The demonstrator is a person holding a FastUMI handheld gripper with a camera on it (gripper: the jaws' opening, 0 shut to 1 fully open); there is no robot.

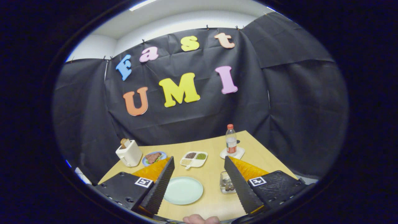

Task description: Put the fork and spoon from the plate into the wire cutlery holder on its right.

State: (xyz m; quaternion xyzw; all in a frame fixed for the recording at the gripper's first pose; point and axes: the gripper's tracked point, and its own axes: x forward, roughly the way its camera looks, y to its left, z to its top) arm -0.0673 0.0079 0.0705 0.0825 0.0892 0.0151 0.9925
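A pale green round plate (183,190) lies on the wooden table (211,203), between my two fingers and closer to the left one. Its surface is bare. To its right, close against the right finger (241,186), stands the small wire cutlery holder (226,183). A few dark-ended pieces stand inside it, too small to tell apart. My gripper (199,159) is held above the near side of the table with its fingers wide open and nothing between them.
Beyond the fingers sit a white divided dish (194,159) of grains, a blue plate of food (154,157), a white toaster (129,152) holding bread, and a water bottle (231,140) on a white coaster (232,153). Part of a hand (200,219) shows at the near table edge.
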